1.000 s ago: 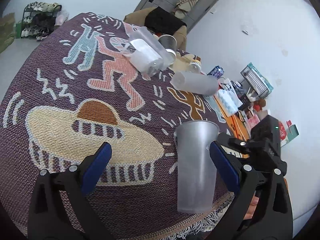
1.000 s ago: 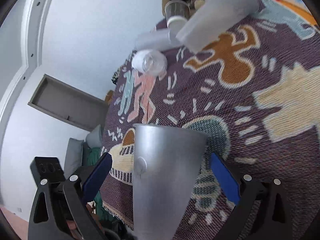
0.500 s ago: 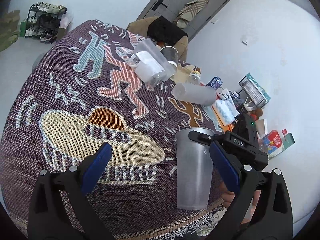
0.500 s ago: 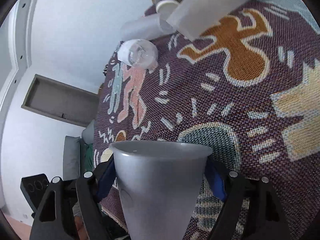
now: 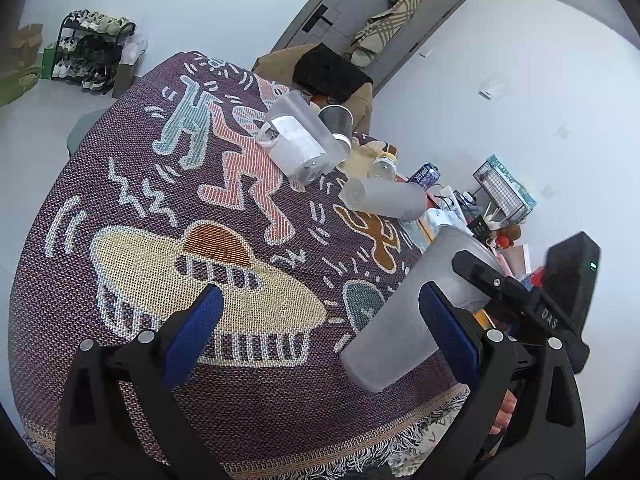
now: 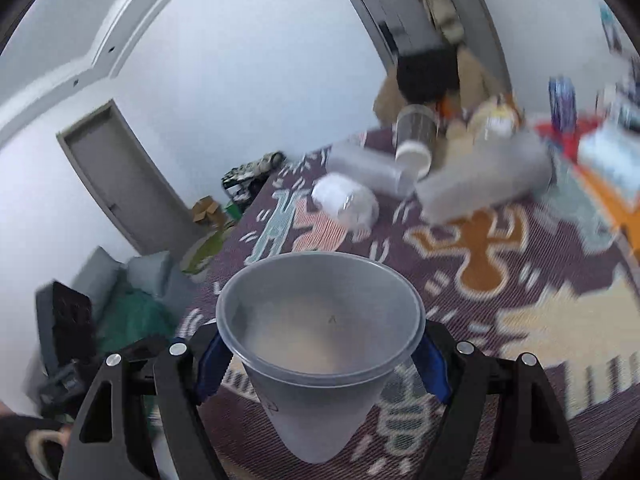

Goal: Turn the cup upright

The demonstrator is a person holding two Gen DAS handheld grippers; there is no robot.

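A frosted grey plastic cup (image 6: 320, 344) sits between the blue pads of my right gripper (image 6: 320, 364), which is shut on it. Its open mouth faces the right wrist camera. In the left wrist view the same cup (image 5: 404, 320) is tilted above the patterned cloth (image 5: 160, 208), held by the black right gripper (image 5: 520, 304). My left gripper (image 5: 320, 332) is open and empty, to the left of the cup and not touching it.
Other clear and frosted cups lie on their sides at the far end of the cloth: one with a white label (image 5: 296, 144), one frosted (image 5: 384, 200), and a clear one (image 5: 340, 122). Boxes and clutter stand beyond the table's right edge (image 5: 492, 204).
My right gripper has closed on the cup, lifted it off the cloth and tilted it, so its mouth now faces the right camera. The left gripper has drawn back slightly.
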